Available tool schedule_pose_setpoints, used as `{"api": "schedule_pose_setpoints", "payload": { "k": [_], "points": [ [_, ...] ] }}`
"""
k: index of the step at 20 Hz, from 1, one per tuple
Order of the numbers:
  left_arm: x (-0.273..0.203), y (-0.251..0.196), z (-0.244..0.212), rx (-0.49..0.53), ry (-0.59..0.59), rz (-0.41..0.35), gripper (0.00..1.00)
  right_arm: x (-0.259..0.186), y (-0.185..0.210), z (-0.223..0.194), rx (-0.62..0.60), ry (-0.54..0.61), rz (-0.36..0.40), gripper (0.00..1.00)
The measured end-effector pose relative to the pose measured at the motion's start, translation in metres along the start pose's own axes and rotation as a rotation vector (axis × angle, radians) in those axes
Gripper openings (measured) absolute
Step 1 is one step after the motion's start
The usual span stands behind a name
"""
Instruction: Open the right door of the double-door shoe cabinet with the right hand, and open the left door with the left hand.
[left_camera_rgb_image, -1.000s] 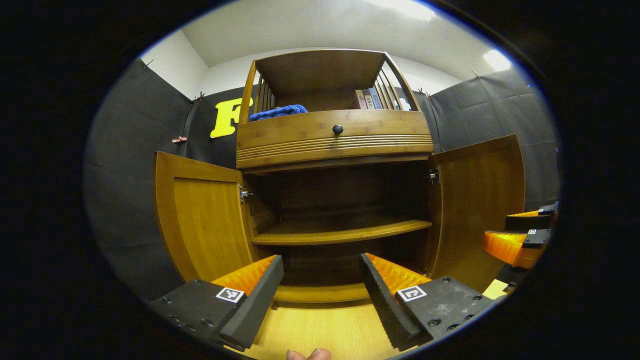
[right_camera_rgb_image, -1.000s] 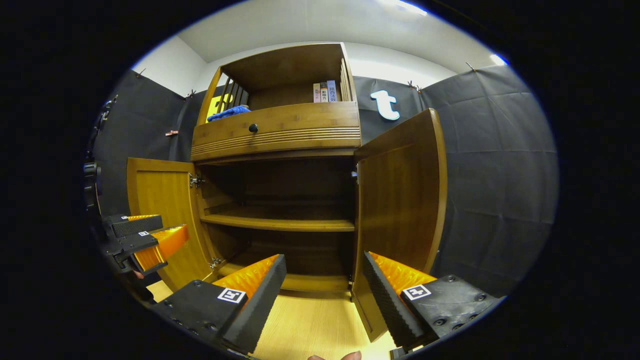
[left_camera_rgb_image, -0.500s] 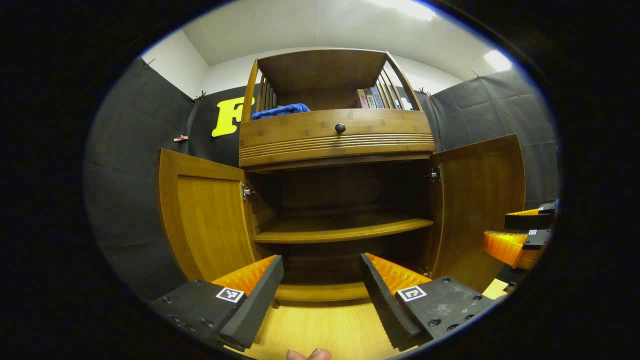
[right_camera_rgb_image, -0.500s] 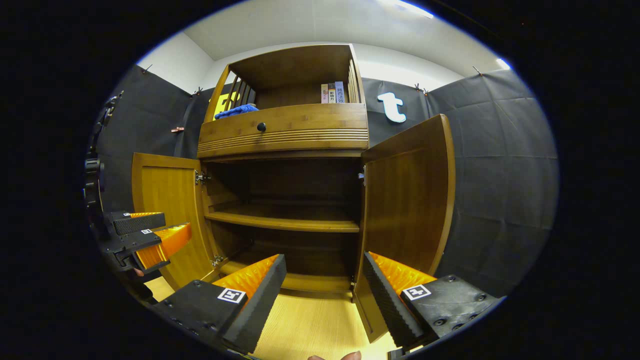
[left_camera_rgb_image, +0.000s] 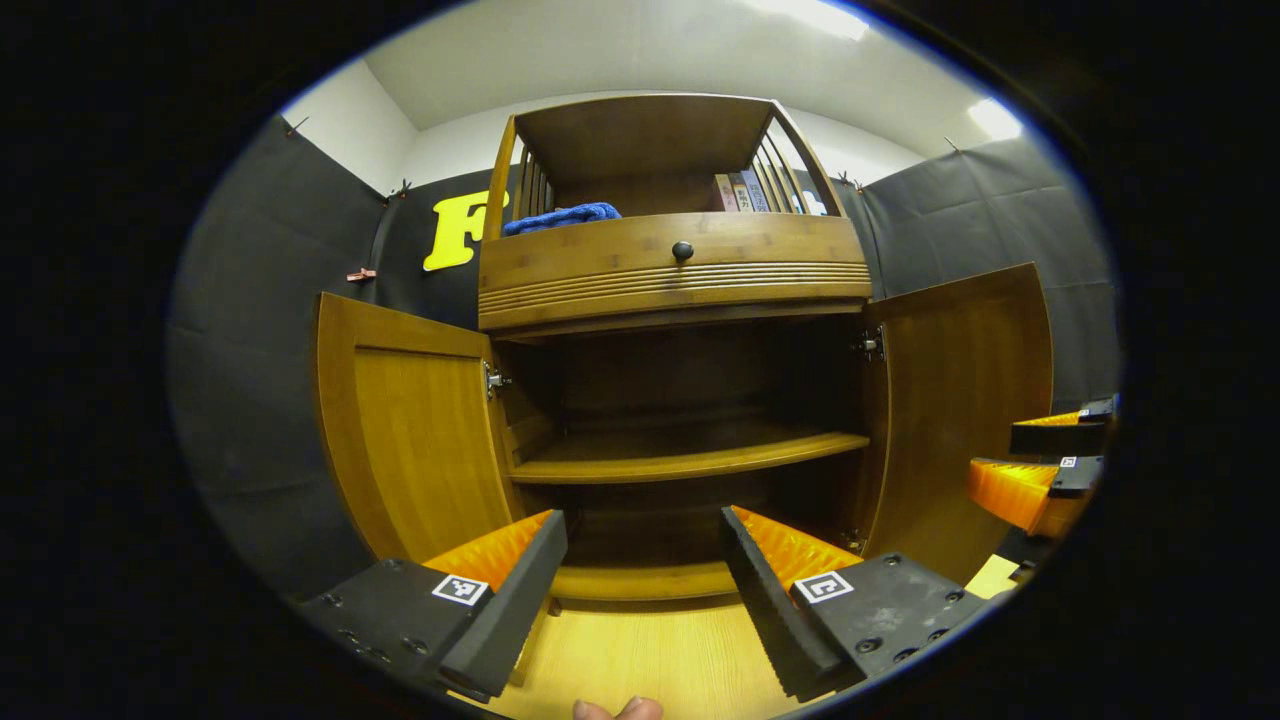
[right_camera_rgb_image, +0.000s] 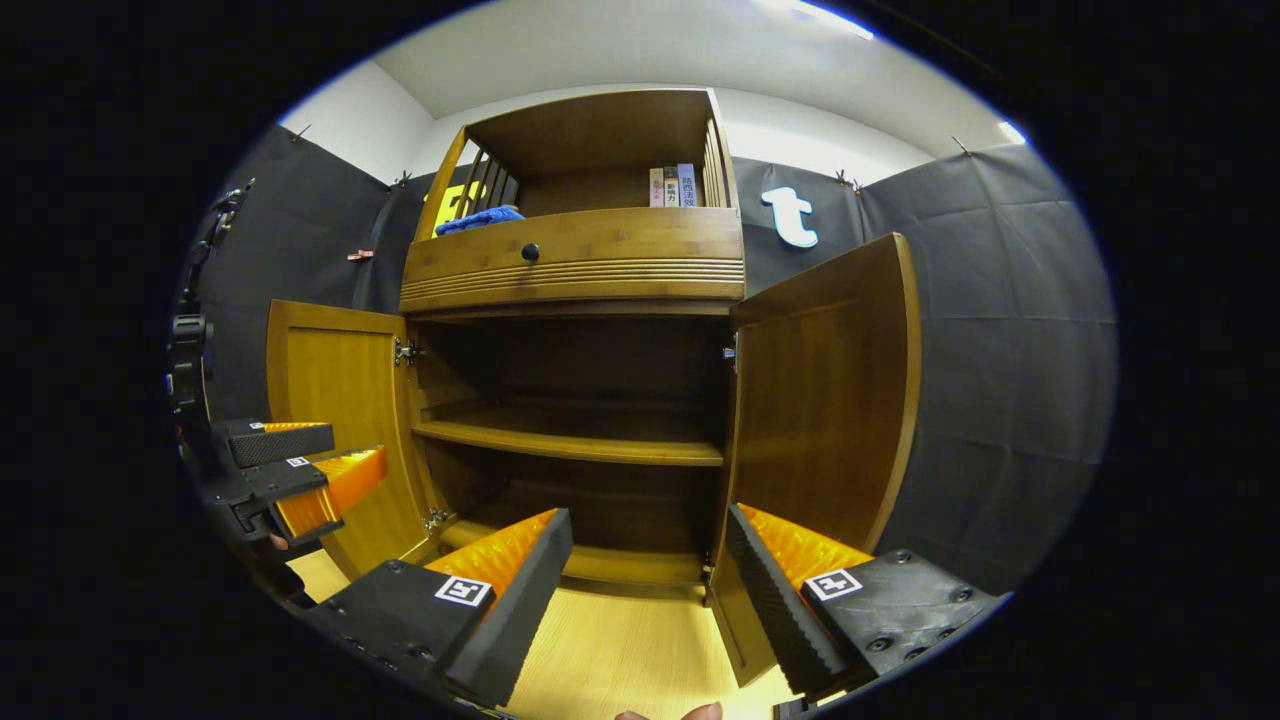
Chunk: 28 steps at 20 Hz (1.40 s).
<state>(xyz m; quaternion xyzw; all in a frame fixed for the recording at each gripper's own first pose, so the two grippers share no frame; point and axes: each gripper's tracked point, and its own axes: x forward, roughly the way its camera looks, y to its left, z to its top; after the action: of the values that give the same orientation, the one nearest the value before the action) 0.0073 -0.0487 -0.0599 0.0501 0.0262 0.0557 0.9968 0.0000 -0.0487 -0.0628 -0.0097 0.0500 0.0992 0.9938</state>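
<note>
**Both cabinet doors open, both tongs held back and empty**

The left tongs (left_camera_rgb_image: 640, 575) point level at the shoe cabinet (left_camera_rgb_image: 680, 400), their two fingers spread wide with nothing between them. A fingertip (left_camera_rgb_image: 615, 709) of the holding hand peeks in beneath them. The right tongs (right_camera_rgb_image: 645, 580) sit the same way, fingers parted and empty, just short of the cabinet front above the pale wooden floor (right_camera_rgb_image: 620, 650).

Ahead of the left tongs and off to their left, the left door (left_camera_rgb_image: 410, 430) stands swung out. Just beyond the right tongs' right finger, the right door (right_camera_rgb_image: 815, 400) stands swung out too. That makes two doors, both open.

Between them lies one shelf (left_camera_rgb_image: 680, 460). Above it sits one drawer (right_camera_rgb_image: 575, 260) with one dark knob (right_camera_rgb_image: 530, 252). Farthest up are one blue cloth (left_camera_rgb_image: 560, 216) and three books (right_camera_rgb_image: 672, 186).
</note>
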Motion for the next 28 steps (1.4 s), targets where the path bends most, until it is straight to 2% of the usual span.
{"api": "schedule_pose_setpoints", "payload": {
  "k": [5,6,7,10,11,12,13,14,17,18,20,28],
  "points": [
    [0.0019,-0.0009,-0.0010,0.002,0.004,-0.002,0.96,-0.0003,-0.0005,-0.0005,0.000,0.000,-0.006,1.00],
    [0.0018,-0.0010,-0.0006,0.002,0.003,-0.004,0.95,-0.0005,-0.0002,-0.0012,-0.001,0.002,-0.006,0.95],
    [0.0020,-0.0010,-0.0007,0.003,0.003,-0.005,0.95,-0.0002,-0.0003,-0.0006,-0.001,0.002,-0.008,1.00],
    [0.0022,-0.0018,-0.0004,0.006,0.001,-0.008,0.96,-0.0004,0.0010,0.0002,-0.002,0.003,-0.010,1.00],
    [0.0023,-0.0015,-0.0006,0.006,0.000,-0.009,0.96,-0.0008,0.0000,0.0007,-0.003,0.002,-0.011,0.94],
    [0.0023,-0.0010,-0.0002,0.006,-0.001,-0.007,0.96,-0.0018,-0.0005,0.0008,-0.003,0.002,-0.011,0.99],
    [0.0015,-0.0006,0.0009,0.005,-0.002,-0.008,0.96,-0.0023,-0.0001,0.0008,-0.003,0.001,-0.010,0.95],
    [0.0017,-0.0003,0.0012,0.004,-0.004,-0.007,0.96,-0.0019,0.0007,0.0011,-0.005,0.000,-0.010,1.00],
    [0.0004,0.0021,0.0013,0.003,-0.008,-0.002,0.95,-0.0032,0.0023,0.0010,-0.005,0.001,-0.009,0.94],
    [0.0009,0.0026,0.0013,0.002,-0.008,-0.002,0.96,-0.0031,0.0022,0.0015,-0.005,0.000,-0.009,0.99],
    [0.0005,0.0034,0.0023,0.003,-0.009,0.001,0.96,-0.0024,0.0024,0.0033,-0.007,-0.002,-0.010,0.95],
    [0.0001,0.0026,0.0029,0.004,-0.012,0.002,0.96,-0.0041,0.0013,0.0036,-0.007,-0.004,-0.012,0.97]
  ]
}}
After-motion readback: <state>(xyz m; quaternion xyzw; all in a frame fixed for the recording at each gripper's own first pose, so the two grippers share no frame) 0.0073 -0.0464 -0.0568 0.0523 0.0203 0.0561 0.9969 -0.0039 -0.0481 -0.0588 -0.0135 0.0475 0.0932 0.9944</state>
